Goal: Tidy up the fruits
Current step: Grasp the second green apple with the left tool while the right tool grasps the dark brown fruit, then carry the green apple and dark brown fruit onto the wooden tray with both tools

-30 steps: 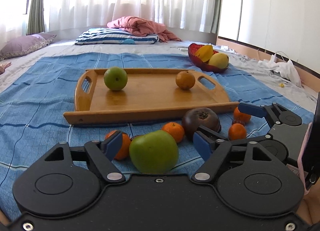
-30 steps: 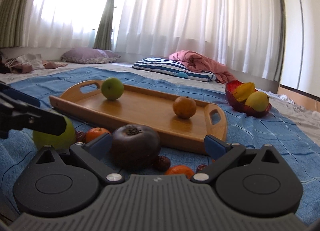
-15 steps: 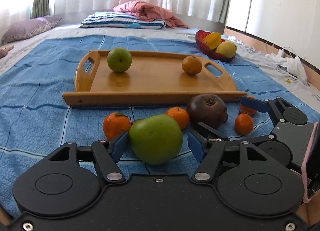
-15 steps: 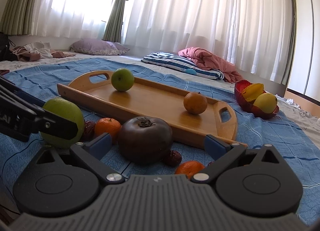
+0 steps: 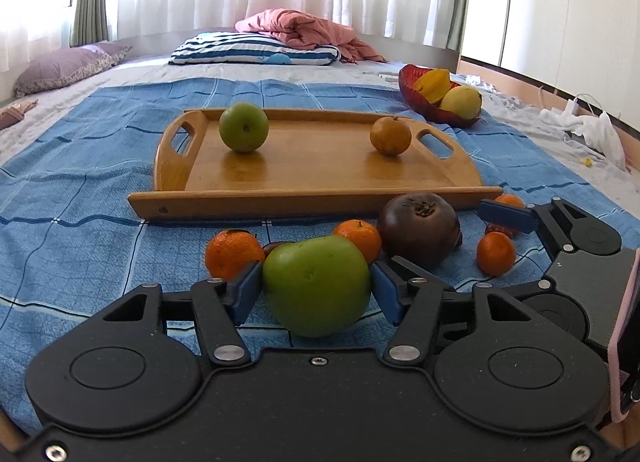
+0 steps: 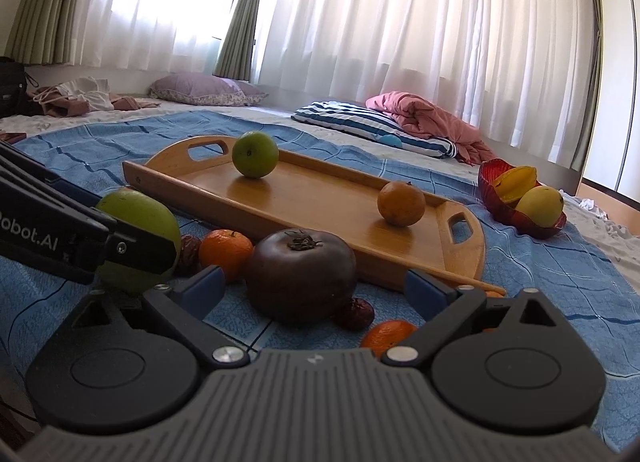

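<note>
L tool (image 5: 316,292) has just been closing – pads now pinch the big green apple (image 5: 316,284) on the blue blanket (image 5: 80,222) in front of the wooden tray (image 5: 320,198); R tool (image 6: 312,290), spread wide, has narrowed slightly around the dark persimmon (image 6: 300,274) w/o touching – lift's prob next.

Bedroom: sheer white curtains (image 6: 400,22) over bright windows, green drapes (image 6: 240,22), blue bedspread (image 5: 80,190), striped pillow (image 5: 256,52), pink blanket (image 5: 300,28), purple pillow (image 6: 204,85).
</note>
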`<move>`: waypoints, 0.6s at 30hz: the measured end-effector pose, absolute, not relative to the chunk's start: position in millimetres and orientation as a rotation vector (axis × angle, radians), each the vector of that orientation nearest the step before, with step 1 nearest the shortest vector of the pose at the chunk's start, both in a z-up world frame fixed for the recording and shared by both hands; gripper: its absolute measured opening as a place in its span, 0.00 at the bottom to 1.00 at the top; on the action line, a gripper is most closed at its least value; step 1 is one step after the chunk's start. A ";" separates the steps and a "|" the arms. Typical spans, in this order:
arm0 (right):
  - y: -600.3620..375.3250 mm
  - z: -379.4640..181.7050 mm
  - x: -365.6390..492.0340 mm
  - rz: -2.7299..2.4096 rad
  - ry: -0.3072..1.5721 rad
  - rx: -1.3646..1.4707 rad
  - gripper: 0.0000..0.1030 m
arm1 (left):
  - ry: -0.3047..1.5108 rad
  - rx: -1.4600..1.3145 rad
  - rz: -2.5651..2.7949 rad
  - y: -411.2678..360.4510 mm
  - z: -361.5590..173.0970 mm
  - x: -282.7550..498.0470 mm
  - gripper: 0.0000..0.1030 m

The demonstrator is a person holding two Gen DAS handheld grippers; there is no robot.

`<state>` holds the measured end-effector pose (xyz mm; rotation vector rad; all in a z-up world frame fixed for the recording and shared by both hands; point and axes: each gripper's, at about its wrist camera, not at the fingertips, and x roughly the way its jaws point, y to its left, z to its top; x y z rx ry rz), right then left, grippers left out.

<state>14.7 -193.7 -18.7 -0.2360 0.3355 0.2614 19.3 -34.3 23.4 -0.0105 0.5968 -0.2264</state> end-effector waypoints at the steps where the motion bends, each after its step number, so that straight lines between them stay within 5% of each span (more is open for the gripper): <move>1: -193.3 -18.8 14.5 0.265 0.337 -0.236 0.94 | 0.595 -0.007 -0.227 -34.7 23.7 18.8 0.56; 10: -184.8 -21.2 16.2 0.290 0.358 -0.272 0.76 | 0.598 -0.017 -0.214 -29.3 28.3 18.7 0.56; 18: -184.5 -19.3 26.0 0.288 0.389 -0.274 0.75 | 0.586 -0.009 -0.211 -27.7 31.0 17.5 0.56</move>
